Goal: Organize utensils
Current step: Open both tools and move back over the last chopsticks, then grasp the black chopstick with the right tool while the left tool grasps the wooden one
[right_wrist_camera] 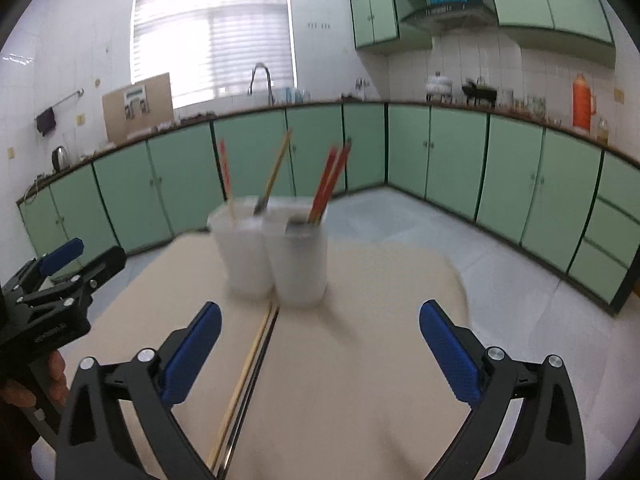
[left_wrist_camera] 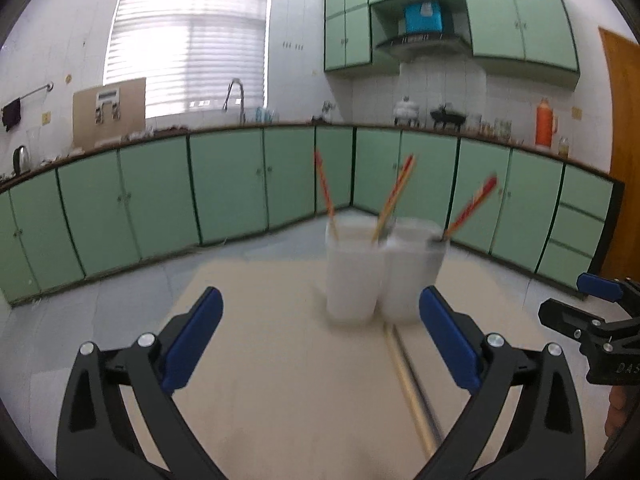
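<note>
Two white cups stand side by side on the beige table [left_wrist_camera: 280, 360]: a left cup [left_wrist_camera: 352, 276] [right_wrist_camera: 242, 252] and a right cup [left_wrist_camera: 412, 272] [right_wrist_camera: 298, 256]. Red and tan chopsticks [left_wrist_camera: 394, 196] [right_wrist_camera: 330, 182] stick up out of both. More chopsticks [left_wrist_camera: 412, 384] [right_wrist_camera: 248, 380] lie flat on the table in front of the cups. My left gripper [left_wrist_camera: 320, 340] is open and empty, short of the cups. My right gripper [right_wrist_camera: 320, 352] is open and empty, with the lying chopsticks by its left finger. Each gripper shows in the other's view, the right [left_wrist_camera: 592, 320] and the left [right_wrist_camera: 60, 280].
Green cabinets [left_wrist_camera: 224, 188] run along the walls under a counter with a sink tap [left_wrist_camera: 236, 96], kettle [left_wrist_camera: 22, 158] and orange flask [left_wrist_camera: 545, 122]. The table ends just behind the cups; grey floor [right_wrist_camera: 500, 248] lies beyond.
</note>
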Demonstrator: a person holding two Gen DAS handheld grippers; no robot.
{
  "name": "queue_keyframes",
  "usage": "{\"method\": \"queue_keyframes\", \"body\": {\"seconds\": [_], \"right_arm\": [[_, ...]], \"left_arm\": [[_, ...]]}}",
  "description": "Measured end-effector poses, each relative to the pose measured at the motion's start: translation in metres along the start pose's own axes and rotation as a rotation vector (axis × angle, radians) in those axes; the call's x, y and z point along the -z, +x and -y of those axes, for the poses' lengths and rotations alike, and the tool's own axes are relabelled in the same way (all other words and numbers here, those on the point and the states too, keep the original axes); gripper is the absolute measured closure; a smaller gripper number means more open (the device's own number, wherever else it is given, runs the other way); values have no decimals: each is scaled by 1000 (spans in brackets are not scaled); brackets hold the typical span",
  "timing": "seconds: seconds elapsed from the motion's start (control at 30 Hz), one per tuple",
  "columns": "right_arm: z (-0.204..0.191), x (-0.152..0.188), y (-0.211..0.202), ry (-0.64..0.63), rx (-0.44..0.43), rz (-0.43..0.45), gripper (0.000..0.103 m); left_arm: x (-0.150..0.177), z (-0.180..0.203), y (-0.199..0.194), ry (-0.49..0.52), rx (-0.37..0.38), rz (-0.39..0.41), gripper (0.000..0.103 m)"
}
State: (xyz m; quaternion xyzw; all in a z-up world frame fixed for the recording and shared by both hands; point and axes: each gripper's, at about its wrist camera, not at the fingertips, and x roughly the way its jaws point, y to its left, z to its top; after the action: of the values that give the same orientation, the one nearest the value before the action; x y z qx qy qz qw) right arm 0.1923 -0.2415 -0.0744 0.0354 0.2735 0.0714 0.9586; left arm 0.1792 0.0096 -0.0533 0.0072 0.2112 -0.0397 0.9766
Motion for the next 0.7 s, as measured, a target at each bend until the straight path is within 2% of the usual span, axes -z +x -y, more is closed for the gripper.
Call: {"method": "queue_keyframes", "body": {"seconds": [0.23,0.4,0.5,0.6,0.67,0.7], "right_arm": [[-16,59,6,-4,0,-104,6],[-27,87,8,0,-14,-168,7],[-36,98,8,-8,-20,-190,16],[-42,108,8,-5,-32,-217,29],[-47,114,9,-7,-40,-235,43],[-49,116,9,-10,-43,-241,45]], "left_arm": [[54,-11,-1,35,-45,-113,7],[76,-13,-1,41,-64,-168,7],[85,-13,-4,46,-67,-192,7],[87,-15,-9,40,-69,-195,7],[88,-15,-9,43,-73,-211,7],[89,-15,-9,46,-74,-220,7]]}}
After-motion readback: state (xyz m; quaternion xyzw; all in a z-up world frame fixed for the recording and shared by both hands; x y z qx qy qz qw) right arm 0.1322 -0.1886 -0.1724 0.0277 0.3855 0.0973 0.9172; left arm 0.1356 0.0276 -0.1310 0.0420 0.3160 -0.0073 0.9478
